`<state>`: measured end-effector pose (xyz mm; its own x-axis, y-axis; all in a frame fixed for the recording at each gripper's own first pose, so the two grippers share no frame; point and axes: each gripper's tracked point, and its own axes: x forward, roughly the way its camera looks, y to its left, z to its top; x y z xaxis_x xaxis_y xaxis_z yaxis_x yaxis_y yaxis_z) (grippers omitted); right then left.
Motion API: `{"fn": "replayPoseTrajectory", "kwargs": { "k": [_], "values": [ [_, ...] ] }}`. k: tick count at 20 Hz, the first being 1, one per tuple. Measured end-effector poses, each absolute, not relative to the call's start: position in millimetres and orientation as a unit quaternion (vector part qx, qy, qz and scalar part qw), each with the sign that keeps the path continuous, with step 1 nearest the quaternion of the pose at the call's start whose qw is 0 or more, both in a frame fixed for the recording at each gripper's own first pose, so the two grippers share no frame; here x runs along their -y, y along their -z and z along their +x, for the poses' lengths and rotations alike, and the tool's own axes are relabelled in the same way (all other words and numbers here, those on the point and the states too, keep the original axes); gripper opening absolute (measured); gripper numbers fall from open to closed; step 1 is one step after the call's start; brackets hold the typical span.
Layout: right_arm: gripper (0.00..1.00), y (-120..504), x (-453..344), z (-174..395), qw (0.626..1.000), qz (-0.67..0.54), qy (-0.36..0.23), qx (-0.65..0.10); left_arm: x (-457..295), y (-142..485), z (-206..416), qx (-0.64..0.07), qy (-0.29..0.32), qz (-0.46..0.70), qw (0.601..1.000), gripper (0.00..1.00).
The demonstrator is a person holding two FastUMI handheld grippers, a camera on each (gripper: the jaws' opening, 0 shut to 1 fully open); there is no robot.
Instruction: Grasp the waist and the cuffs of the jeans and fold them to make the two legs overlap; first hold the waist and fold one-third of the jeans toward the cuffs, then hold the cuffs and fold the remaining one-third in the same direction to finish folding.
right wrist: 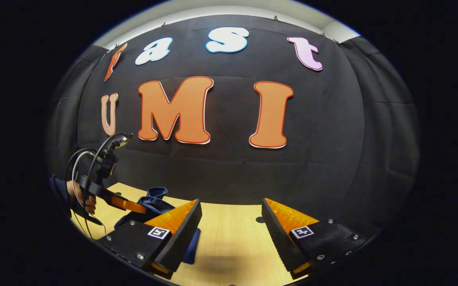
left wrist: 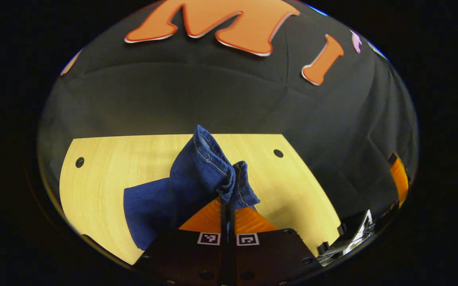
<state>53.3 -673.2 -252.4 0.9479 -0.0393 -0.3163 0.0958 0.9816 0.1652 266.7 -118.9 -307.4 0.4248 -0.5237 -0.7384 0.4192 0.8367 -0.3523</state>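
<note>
The blue jeans (left wrist: 197, 174) rise in a bunched peak off the wooden table (left wrist: 101, 167), one hemmed end sticking up with its stitching showing. My left gripper (left wrist: 227, 198) is shut on that bunched denim, and the rest of the cloth trails down to the left onto the table. In the right gripper view my right gripper (right wrist: 231, 222) hangs open above bare wood, nothing between its fingers. The jeans (right wrist: 153, 202) lie to its left there, held up by the left gripper (right wrist: 127, 204), which a hand (right wrist: 82, 198) grips.
The table has small round holes (left wrist: 278, 153) near its far corners (left wrist: 79, 162). The black cloth wall stands close behind the table's far edge. Cables (right wrist: 84, 159) loop from the left gripper. The right gripper (left wrist: 356, 234) shows at the lower right of the left gripper view.
</note>
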Motion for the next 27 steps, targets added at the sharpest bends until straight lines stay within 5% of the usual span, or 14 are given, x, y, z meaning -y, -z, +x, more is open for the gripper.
{"fn": "replayPoseTrajectory", "kwargs": {
  "k": [4,6,9,14,21,27],
  "values": [
    [0.95,260,688,46,0.981,0.096,0.042,-0.165,143,324,239,-0.482,0.293,-0.033,0.825,0.04],
    [0.95,264,691,46,0.98,0.096,0.044,-0.166,151,317,220,-0.479,0.312,-0.024,0.82,0.16],
    [0.95,261,688,49,0.981,0.096,0.04,-0.163,157,297,206,-0.453,0.34,-0.034,0.823,0.2],
    [0.95,244,666,59,0.986,0.091,0.014,-0.141,139,228,196,-0.36,0.357,-0.029,0.861,0.82],
    [0.95,182,620,85,0.996,0.077,-0.017,-0.045,36,119,214,-0.175,0.197,-0.026,0.964,0.93],
    [0.95,152,558,99,0.993,0.089,-0.076,0.007,-29,38,181,-0.034,0.072,0.013,0.997,0.92]
  ]
}}
